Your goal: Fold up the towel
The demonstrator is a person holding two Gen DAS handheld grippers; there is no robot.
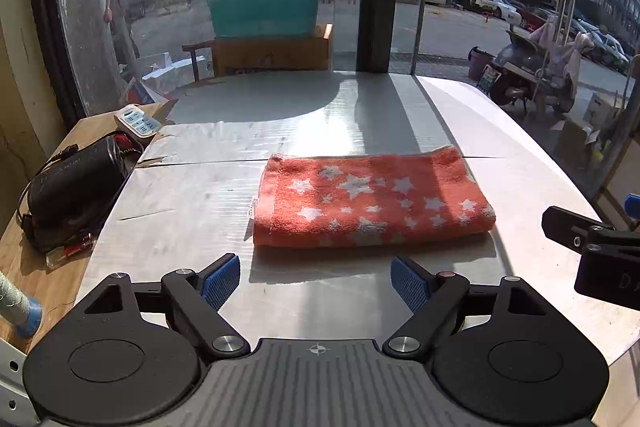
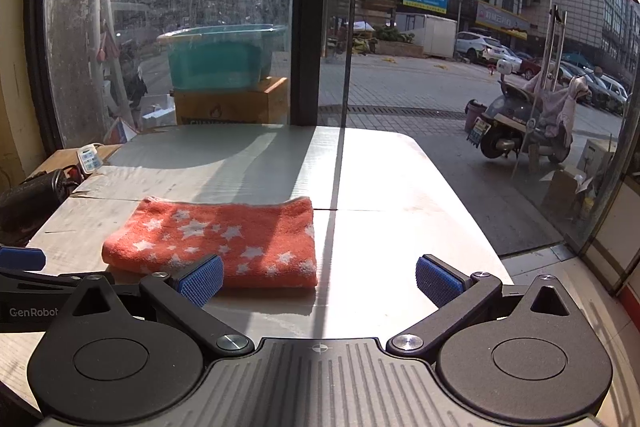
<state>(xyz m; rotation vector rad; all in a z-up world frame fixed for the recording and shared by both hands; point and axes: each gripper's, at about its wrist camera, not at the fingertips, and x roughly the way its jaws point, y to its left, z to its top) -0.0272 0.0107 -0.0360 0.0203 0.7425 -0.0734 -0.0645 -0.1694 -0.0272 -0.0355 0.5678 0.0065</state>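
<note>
- While both grippers hover short of it, the towel [image 1: 370, 201] lies folded into a thick rectangle on the white table [image 1: 192, 195], orange with white stars, near the table's middle.
- Left gripper [image 1: 316, 281]: blue pads [image 1: 220, 281] spread wide, nothing between them, just short of the towel's near edge.
- Right gripper [image 2: 318, 281]: fingers likewise apart and empty; its left pad [image 2: 200, 283] overlaps the towel's near edge in this view, though contact cannot be confirmed.
- Risk 1: if a further fold is intended, a pinch taken on the near edge may catch only the top layer, so the stack would peel open rather than turn over as one piece.
- Risk 2: the table looks smooth and glossy; a low, sideways approach could push the whole bundle away instead of sliding a finger under it.
- Risk 3: uneven lifting by the two grippers would skew the layers and leave edges misaligned.
- Risk 4: the towel's left end carries a small label [image 1: 253, 207] and loose-looking edges, which could splay if dragged.
- Risk 5: hard sunlight and shadow bands across the table may hide the towel's true edge.
- Clutter at the left, a black bag [image 1: 76, 183] and a power strip [image 1: 138, 121], sits well apart from the towel and poses little hazard.
</note>
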